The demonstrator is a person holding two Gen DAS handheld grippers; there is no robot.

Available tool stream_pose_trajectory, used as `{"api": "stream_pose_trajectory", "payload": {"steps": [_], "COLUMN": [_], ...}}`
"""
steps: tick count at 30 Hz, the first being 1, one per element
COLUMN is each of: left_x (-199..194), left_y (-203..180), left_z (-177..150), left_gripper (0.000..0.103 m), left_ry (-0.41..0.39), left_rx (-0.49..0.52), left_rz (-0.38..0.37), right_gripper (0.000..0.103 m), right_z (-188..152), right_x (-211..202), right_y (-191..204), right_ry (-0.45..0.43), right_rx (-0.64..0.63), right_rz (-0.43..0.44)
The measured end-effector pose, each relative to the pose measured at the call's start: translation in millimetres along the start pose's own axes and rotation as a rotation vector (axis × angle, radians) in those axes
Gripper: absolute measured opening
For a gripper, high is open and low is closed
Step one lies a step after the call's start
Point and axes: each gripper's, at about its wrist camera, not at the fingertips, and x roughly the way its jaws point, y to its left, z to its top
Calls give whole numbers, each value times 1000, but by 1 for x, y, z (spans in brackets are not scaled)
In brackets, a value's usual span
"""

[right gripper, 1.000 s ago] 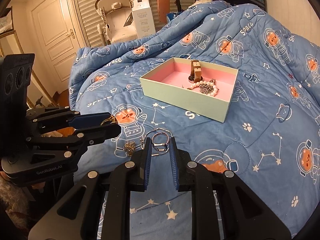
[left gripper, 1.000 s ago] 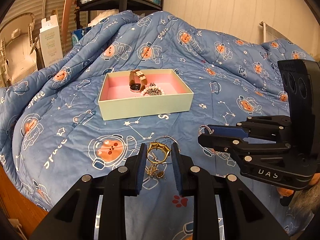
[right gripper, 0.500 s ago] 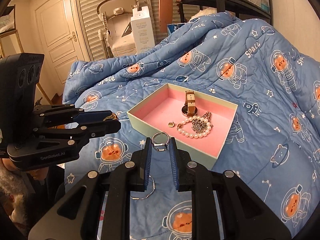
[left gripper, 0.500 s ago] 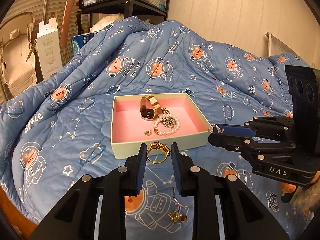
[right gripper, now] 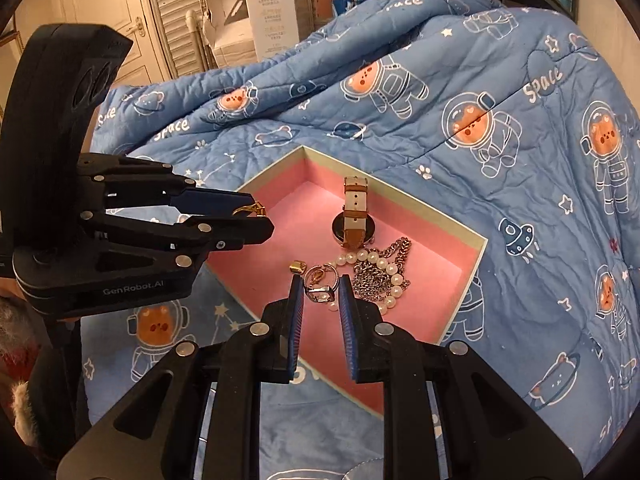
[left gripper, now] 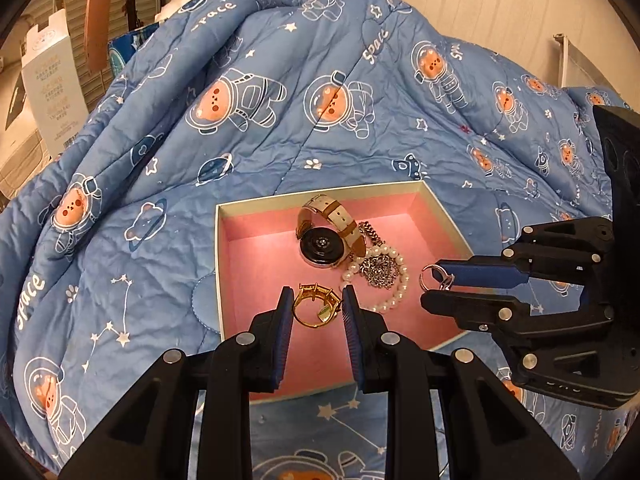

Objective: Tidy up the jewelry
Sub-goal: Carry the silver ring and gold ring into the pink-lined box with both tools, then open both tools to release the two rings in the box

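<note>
Gold ring (left gripper: 316,306) pinched in left gripper (left gripper: 315,305), silver ring (right gripper: 320,294) pinched in right gripper (right gripper: 319,295), both poised over pink-lined box (left gripper: 256,264) beside watch (left gripper: 323,246) and pearl bracelet (left gripper: 394,276), presumably for dropping in.

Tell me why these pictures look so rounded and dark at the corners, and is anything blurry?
Left wrist view: a fisheye lens bows the blue astronaut-print quilt and leaves black corners; warm indoor light puts a pale sheen on the pink-lined box; the gold ring is sharp. Right wrist view: same bulge and dark rim; the silver ring is slightly soft.
</note>
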Motion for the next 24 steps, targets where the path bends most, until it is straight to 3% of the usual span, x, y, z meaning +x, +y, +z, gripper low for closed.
{"api": "stream_pose_trajectory", "payload": {"steps": [11,24], "left_x": [42,63], "left_y": [14,12], "left_z": [14,16], "left_gripper": [24,24], "left_ry": [106,160], "left_rx": [-46,-22], "left_rz": [-1,39], "right_gripper": [19,19], "right_z": [13,15], "right_x": [43,66], "right_y": [-9,-14], "right_ry": [144,216], "right_rx": [-50,-56], "right_rz": [7,-2]}}
